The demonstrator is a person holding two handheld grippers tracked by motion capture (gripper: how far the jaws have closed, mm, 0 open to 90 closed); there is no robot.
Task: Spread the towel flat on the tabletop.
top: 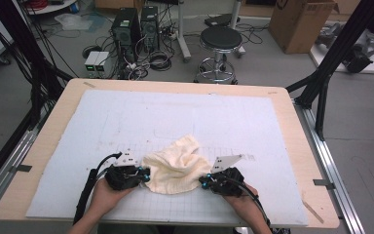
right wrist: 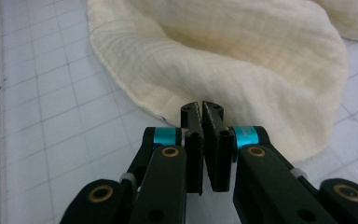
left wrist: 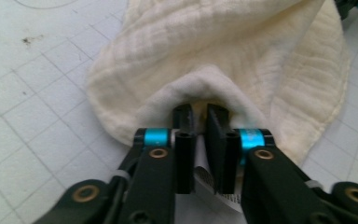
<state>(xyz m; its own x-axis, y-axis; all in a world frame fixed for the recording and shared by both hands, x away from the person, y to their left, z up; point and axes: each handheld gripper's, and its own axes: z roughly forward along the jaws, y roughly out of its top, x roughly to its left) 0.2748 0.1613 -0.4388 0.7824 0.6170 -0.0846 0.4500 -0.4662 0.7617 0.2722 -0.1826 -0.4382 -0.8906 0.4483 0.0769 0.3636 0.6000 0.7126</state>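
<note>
I see one cream cloth (top: 175,168), a soft crinkled muslin with a stitched hem, lying bunched on the white gridded mat (top: 185,117) near my edge of the table. It is crumpled, not flat: its middle humps up into a peak with folds falling to both sides. A small printed label shows at its left edge. Both side edges are pinched.

The cloth (top: 176,168) lies on the mat (top: 126,122) between the left hand-held gripper (top: 147,176) and right hand-held gripper (top: 202,183).

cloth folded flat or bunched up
Bunched up: the cream cloth sits in a rumpled heap with raised folds, both tools pinching its edges.
</note>
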